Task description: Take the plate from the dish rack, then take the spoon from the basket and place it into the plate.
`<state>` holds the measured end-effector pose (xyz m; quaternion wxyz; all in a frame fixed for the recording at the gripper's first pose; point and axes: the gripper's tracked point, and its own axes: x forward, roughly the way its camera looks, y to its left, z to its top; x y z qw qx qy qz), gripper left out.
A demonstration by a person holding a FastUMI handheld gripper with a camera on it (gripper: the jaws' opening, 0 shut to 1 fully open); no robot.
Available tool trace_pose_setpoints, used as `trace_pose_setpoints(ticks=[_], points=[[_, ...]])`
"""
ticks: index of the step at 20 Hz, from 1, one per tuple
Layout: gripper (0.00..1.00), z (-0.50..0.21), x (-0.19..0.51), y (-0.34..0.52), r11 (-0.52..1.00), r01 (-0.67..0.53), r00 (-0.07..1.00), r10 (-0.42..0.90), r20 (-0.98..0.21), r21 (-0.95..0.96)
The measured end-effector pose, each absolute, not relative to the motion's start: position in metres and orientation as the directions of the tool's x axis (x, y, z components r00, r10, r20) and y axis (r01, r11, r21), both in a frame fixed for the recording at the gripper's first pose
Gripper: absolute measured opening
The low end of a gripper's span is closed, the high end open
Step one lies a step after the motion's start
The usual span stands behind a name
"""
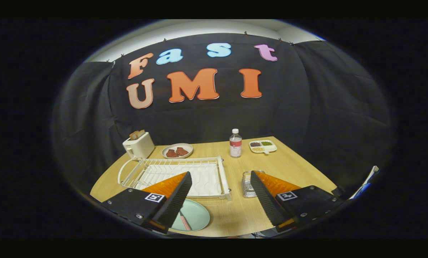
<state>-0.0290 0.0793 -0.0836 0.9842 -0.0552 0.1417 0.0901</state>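
Plate with spoon beside dish rack, basket near, tool spread, empty.

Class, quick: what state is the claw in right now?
Claw: open, fingers wide apart and holding nothing, above the table between the dish rack and the basket.

free: table between fingers | blocking: dish rack, basket

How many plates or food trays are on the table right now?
3: a pale green plate beside the claw, which is open; a plate of food beyond the dish rack; a divided tray beside the bottle.
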Motion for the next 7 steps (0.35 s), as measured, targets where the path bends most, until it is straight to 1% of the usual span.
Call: trace_pose_setpoints(ticks=[7], points=[[0.98, -0.056, -0.018, 0.069, 0.988, -0.14, 0.967, 0.123, -0.221, -0.062]])
